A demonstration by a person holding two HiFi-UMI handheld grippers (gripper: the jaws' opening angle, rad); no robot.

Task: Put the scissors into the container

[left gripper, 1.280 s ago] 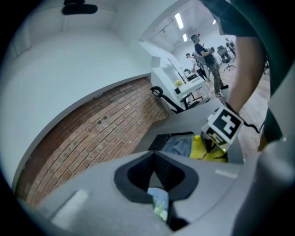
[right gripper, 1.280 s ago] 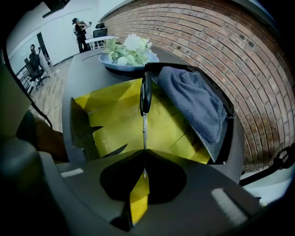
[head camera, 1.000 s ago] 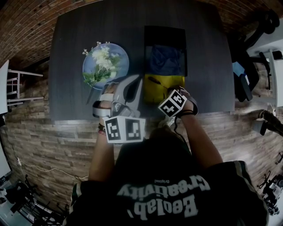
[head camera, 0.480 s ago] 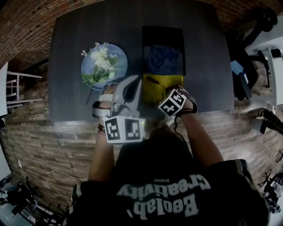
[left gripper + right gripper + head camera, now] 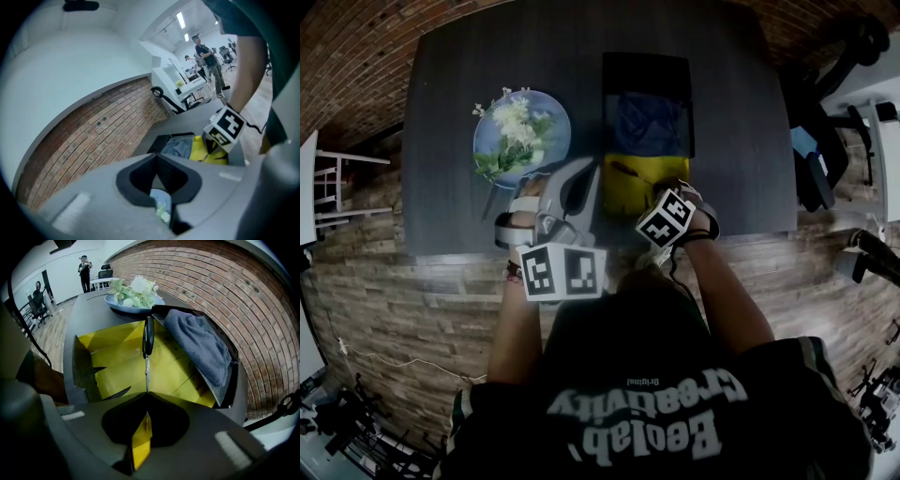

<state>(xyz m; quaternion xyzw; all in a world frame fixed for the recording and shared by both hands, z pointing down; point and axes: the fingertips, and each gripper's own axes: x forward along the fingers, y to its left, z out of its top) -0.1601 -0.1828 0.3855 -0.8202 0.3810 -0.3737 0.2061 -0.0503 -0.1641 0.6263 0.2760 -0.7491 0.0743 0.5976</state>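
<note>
Scissors (image 5: 148,338), grasped by the blade tip in the right gripper's (image 5: 146,393) fingers, reach over the yellow container (image 5: 110,341); left gripper's (image 5: 157,155) fingers are clenched together, empty.

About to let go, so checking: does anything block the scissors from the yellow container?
Nothing visible does. The right claw holds the scissors by the blades over the open yellow container; the blue cloth lies beside it.
</note>
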